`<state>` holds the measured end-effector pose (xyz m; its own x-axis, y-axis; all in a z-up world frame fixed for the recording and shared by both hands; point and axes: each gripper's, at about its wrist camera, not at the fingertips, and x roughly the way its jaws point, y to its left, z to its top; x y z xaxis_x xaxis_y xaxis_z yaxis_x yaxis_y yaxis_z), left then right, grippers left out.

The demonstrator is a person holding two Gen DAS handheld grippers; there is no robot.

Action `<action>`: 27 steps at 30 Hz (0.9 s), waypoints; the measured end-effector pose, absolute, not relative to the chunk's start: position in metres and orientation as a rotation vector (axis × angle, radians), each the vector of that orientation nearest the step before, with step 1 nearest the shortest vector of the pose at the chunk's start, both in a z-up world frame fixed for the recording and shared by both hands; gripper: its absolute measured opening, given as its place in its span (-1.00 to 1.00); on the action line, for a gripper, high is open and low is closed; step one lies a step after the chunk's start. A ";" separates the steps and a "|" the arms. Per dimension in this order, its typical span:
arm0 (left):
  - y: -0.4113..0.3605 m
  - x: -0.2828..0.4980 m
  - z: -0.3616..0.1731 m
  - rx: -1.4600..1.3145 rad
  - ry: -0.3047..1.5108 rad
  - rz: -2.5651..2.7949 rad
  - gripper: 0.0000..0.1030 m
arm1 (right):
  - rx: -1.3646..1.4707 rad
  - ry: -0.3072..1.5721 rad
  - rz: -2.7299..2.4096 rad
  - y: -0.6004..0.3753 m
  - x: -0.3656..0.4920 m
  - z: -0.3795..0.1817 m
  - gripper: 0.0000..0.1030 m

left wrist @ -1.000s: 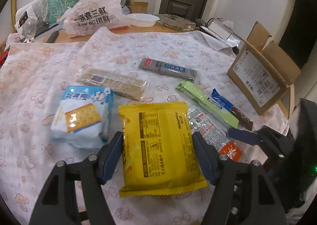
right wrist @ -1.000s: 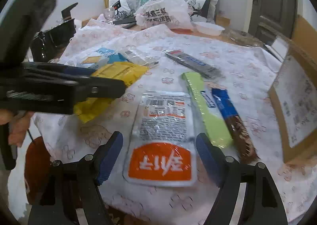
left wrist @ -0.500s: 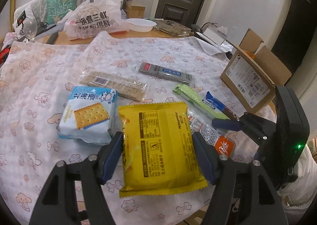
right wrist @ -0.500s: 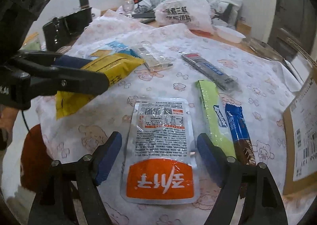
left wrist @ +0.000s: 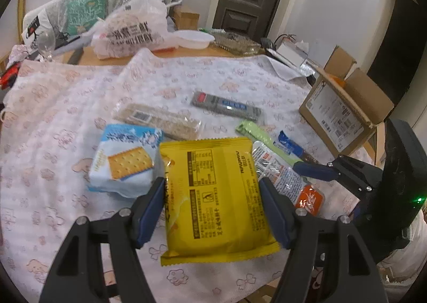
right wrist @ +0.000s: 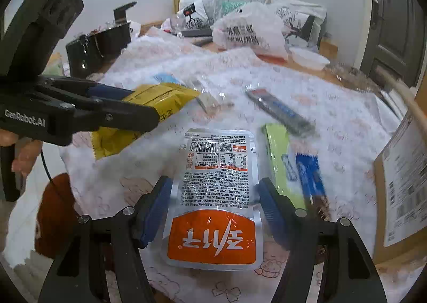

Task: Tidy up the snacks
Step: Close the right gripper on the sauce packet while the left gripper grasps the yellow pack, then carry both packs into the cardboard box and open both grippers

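Note:
My left gripper [left wrist: 213, 204] is shut on a yellow cracker packet [left wrist: 216, 193] and holds it above the cloth-covered table; it also shows in the right wrist view [right wrist: 149, 105]. My right gripper [right wrist: 213, 204] is shut on a silver pouch with an orange end [right wrist: 213, 196], lifted a little off the cloth. On the cloth lie a blue-white cracker pack [left wrist: 122, 159], a clear biscuit sleeve [left wrist: 157, 120], a grey bar [left wrist: 226, 107], a green bar [right wrist: 280, 161] and a blue bar [right wrist: 311, 177].
An open cardboard box [left wrist: 344, 111] stands at the table's right edge. Plastic bags [left wrist: 128, 31], a white bowl [left wrist: 193, 39] and a glass tray [left wrist: 234, 41] crowd the far side. A black pot [right wrist: 98, 47] sits at the far left.
Both grippers have risen and pulled back with their packets. The yellow packet and the silver pouch are lifted higher above the cloth than a second ago.

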<state>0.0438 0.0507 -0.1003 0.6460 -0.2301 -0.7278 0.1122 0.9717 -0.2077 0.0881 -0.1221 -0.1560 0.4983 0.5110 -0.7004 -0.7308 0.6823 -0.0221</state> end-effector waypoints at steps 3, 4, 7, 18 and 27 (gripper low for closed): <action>0.053 0.037 -0.083 -0.144 0.816 -0.183 0.31 | -0.326 0.686 0.774 -0.121 0.082 -0.137 0.23; 0.053 0.034 -0.076 -0.137 0.804 -0.178 0.31 | -0.319 0.677 0.774 -0.121 0.081 -0.131 0.23; 0.052 0.027 -0.057 -0.114 0.774 -0.160 0.31 | -0.285 0.634 0.780 -0.125 0.077 -0.105 0.24; -0.001 0.020 0.010 -0.033 0.672 -0.158 0.31 | -0.169 0.494 0.691 -0.194 0.087 -0.032 0.24; -0.113 0.070 0.059 -0.003 0.591 -0.299 0.31 | -0.096 0.435 0.534 -0.297 0.114 -0.012 0.24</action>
